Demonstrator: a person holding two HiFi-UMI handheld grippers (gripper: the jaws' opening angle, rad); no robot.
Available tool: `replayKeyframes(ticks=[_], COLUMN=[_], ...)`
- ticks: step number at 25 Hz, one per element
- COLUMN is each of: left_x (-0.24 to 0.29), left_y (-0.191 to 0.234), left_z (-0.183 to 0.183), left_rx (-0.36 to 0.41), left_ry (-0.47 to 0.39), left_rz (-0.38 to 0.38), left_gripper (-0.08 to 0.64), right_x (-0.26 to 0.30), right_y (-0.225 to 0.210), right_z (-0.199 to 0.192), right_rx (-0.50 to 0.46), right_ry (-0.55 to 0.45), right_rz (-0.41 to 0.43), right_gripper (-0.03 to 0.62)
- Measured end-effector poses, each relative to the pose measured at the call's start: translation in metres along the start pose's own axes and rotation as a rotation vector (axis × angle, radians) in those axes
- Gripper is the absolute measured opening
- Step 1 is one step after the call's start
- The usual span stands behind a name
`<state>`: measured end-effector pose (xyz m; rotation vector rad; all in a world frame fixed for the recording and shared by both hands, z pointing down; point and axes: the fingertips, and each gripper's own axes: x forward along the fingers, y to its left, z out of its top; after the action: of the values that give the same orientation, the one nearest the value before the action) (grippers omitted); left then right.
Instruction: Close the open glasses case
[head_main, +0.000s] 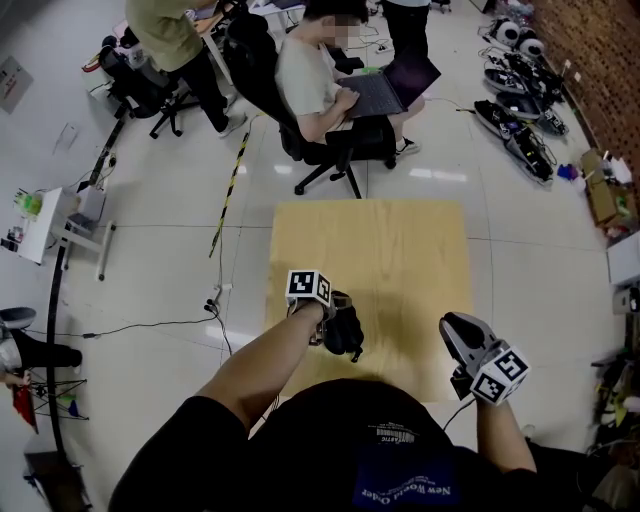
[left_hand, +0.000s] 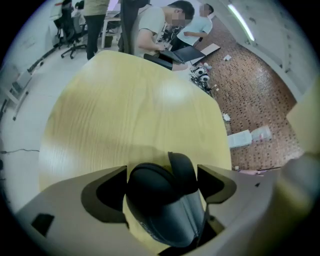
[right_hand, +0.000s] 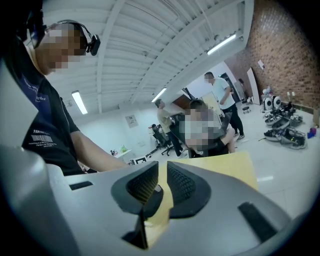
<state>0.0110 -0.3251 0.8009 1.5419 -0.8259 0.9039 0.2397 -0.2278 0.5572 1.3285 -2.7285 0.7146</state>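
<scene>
A black glasses case (head_main: 347, 338) lies near the front left of the pale wooden table (head_main: 400, 250). In the left gripper view the glasses case (left_hand: 155, 195) fills the space between the jaws, its lid (left_hand: 184, 172) raised behind the rounded body. My left gripper (head_main: 338, 322) points steeply down, and both its pads sit against the case's sides. My right gripper (head_main: 455, 325) hovers over the table's front right, away from the case. In the right gripper view only a thin slit shows between that gripper's (right_hand: 162, 182) jaws, with nothing in it.
A person with a laptop (head_main: 385, 90) sits on an office chair (head_main: 330, 155) just beyond the table's far edge. Cables (head_main: 215, 300) run over the floor on the left. Equipment (head_main: 520, 120) lies along the brick wall on the right.
</scene>
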Motion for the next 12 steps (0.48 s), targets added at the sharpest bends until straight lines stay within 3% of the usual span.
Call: replayKeyframes(ticks=[3, 8, 12], left_x=[-0.012, -0.036, -0.07], left_y=[-0.013, -0.037, -0.058], left_z=[0.002, 0.016, 0.031], left_rx=[0.018, 0.036, 0.032], left_ry=[-0.016, -0.099, -0.231], left_rz=[-0.097, -0.282, -0.475], left_gripper=[0.328, 0.324, 0.318], right_x=[0.004, 0.016, 0.025], right_y=[0.004, 0.012, 0.022], right_z=[0.004, 0.01, 0.014], right_rx=[-0.005, -0.019, -0.033], right_ry=[-0.005, -0.007, -0.003], right_rz=[0.008, 0.031, 0.055], right_gripper=[0.026, 0.026, 0.026])
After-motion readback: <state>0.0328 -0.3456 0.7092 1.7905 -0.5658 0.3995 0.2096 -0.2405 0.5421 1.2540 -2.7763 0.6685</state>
